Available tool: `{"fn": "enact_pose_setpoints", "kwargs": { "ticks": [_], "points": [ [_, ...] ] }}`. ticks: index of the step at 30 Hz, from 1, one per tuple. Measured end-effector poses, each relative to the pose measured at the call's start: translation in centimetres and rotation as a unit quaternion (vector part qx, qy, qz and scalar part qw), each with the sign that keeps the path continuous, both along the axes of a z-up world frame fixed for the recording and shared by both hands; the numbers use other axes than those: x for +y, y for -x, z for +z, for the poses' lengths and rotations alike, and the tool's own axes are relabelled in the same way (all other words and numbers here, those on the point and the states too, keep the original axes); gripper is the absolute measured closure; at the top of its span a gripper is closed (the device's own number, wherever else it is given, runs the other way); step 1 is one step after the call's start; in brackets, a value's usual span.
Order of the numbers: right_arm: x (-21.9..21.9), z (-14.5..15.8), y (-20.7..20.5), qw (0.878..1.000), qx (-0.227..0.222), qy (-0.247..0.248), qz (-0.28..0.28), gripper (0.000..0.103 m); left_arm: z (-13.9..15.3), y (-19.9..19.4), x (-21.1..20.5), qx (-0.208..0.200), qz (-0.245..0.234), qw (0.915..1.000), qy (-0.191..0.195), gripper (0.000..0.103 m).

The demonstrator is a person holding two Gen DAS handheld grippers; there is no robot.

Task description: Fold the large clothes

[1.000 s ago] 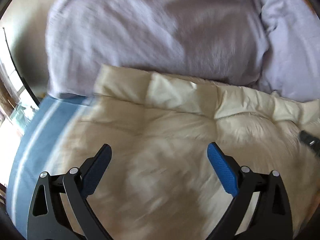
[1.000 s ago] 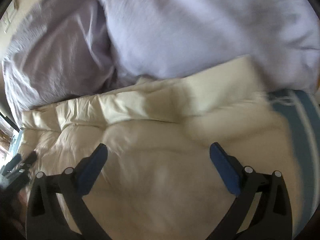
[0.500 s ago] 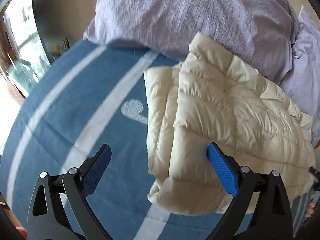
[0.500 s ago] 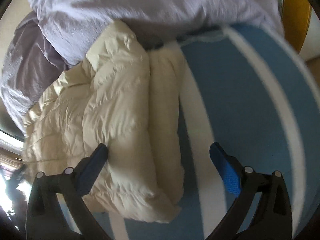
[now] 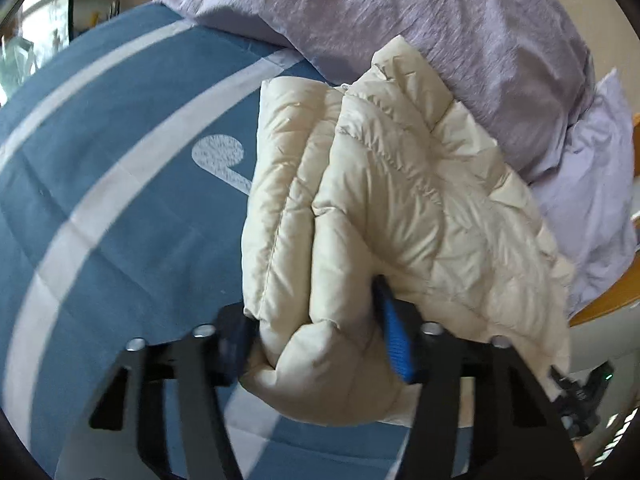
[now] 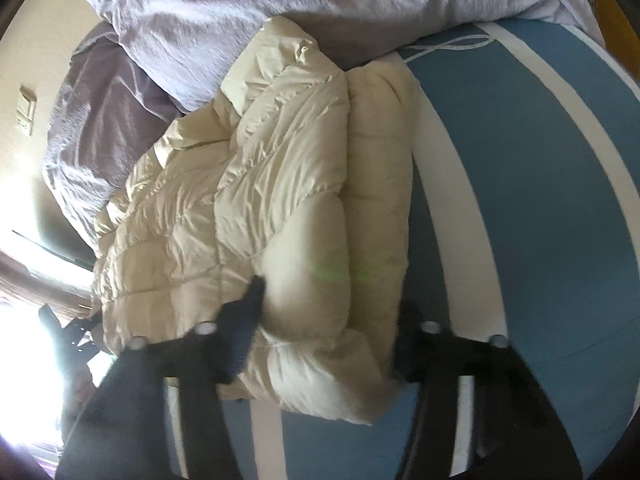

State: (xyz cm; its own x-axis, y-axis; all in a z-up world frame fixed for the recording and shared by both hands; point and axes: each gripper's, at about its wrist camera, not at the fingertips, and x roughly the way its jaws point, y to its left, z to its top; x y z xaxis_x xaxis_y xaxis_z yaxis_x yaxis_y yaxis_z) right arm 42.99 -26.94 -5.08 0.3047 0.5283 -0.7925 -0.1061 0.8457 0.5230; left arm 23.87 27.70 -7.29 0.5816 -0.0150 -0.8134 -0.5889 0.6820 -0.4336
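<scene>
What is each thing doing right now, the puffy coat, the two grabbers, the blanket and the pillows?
Cream puffer jacket: folded into a bundle, pinched at both near corners.
Left gripper: jaws shut on the jacket.
Right gripper: jaws shut on the jacket.
Blue striped blanket: spread flat.
Lavender pillows: piled behind the jacket.

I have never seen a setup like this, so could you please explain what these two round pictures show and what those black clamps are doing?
There is no robot: a person holds a two-finger clamp in each hand, and a fisheye camera on each clamp looks along its fingers. One picture comes from the left gripper, the other from the right gripper. Each is shut on a near corner of the folded cream puffer jacket, which lies on a blue bedspread with white stripes. Behind it are lilac pillows.
</scene>
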Motion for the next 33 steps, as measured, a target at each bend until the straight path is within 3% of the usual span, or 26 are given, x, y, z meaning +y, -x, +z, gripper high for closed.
{"fn": "enact_pose_setpoints", "kwargs": {
  "ticks": [4,7,13,29,31,33],
  "points": [
    [-1.1,0.5,0.6,0.999,-0.008,-0.038,-0.010,0.079,0.8,0.8,-0.4,-0.027,0.004,0.9996,0.001,0.081],
    [-1.6,1.6,1.6,0.999,-0.016,-0.051,-0.004,0.085,1.5,1.3,-0.6,-0.047,0.008,0.9989,0.002,0.087],
    [-1.2,3.3,5.4,0.997,-0.037,-0.051,0.036,0.086,2.9,4.7,-0.1,-0.064,0.004,0.9979,-0.005,0.088],
    [2.0,3.6,12.8,0.993,-0.039,-0.029,0.110,0.086,1.7,15.0,1.3,-0.066,0.004,0.9978,-0.002,0.088],
    [2.6,3.7,13.1,0.992,-0.042,-0.009,0.121,0.083,1.6,15.3,1.5,-0.064,0.005,0.9979,0.001,0.087],
    [2.8,4.2,13.2,0.991,-0.050,0.030,0.118,0.071,1.4,15.3,1.7,-0.059,0.008,0.9982,0.006,0.084]
  ]
}}
